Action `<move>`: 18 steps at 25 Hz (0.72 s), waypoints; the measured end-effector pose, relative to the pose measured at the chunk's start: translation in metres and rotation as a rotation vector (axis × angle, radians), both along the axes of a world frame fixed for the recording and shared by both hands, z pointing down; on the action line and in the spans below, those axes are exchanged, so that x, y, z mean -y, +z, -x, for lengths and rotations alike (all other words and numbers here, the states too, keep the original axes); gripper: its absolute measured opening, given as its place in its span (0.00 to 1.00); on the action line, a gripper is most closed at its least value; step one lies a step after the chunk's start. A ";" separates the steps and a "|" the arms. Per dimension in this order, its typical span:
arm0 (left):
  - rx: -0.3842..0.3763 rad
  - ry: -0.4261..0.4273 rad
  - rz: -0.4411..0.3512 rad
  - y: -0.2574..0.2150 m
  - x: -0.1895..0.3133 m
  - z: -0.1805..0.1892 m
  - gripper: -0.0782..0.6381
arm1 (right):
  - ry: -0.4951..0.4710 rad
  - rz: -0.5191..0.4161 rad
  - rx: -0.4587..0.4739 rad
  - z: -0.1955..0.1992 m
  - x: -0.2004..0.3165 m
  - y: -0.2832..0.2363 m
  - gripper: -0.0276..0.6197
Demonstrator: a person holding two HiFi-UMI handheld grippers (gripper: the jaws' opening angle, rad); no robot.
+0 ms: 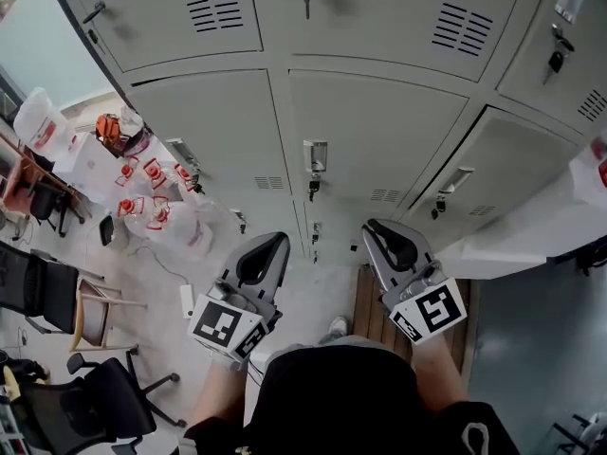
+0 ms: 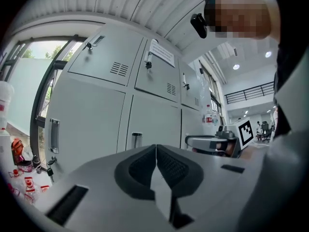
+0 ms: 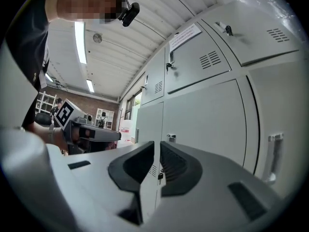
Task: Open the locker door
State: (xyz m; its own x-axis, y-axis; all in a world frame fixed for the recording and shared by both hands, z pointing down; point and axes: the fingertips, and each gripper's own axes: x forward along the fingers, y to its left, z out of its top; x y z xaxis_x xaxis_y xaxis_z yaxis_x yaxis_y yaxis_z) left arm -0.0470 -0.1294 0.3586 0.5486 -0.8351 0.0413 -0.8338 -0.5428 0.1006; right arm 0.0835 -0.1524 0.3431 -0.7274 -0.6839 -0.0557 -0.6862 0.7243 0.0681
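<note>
At the far left of the head view, clear bags with red print (image 1: 156, 207) are piled on the floor against the bank of grey lockers (image 1: 218, 112), and a black office chair (image 1: 106, 398) is seen below them. The left gripper (image 1: 278, 240) is held level in front of the person, pointed at the lockers and well short of them. In the left gripper view its two dark pads are pressed together at the tips, with nothing between them. Its marker cube (image 1: 226, 327) is seen nearest the person's body. Between the two grippers, further up the picture, the locker door (image 1: 375, 126) of the middle row is found shut, flush with its neighbours. A metal handle (image 1: 316, 155) is set near its left edge, and a small dark key or lock (image 1: 312, 191) hangs just below that. The right gripper (image 1: 372, 227) is held beside the left one, likewise level and apart from the door. In the right gripper view its jaws are closed down to a thin slit, and nothing is gripped. Beneath it a strip of wooden slats (image 1: 372, 316) lies on the floor, and a white wrapped bulk (image 1: 555, 221) is seen at the far right.
</note>
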 end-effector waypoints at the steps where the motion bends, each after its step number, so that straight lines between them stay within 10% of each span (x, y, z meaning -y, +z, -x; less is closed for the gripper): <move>1: 0.002 -0.011 0.000 0.001 0.004 -0.001 0.14 | -0.013 0.001 0.001 0.000 0.006 0.001 0.12; 18: 0.011 -0.104 0.028 0.005 0.033 0.043 0.14 | -0.081 0.046 -0.039 0.048 0.073 0.023 0.12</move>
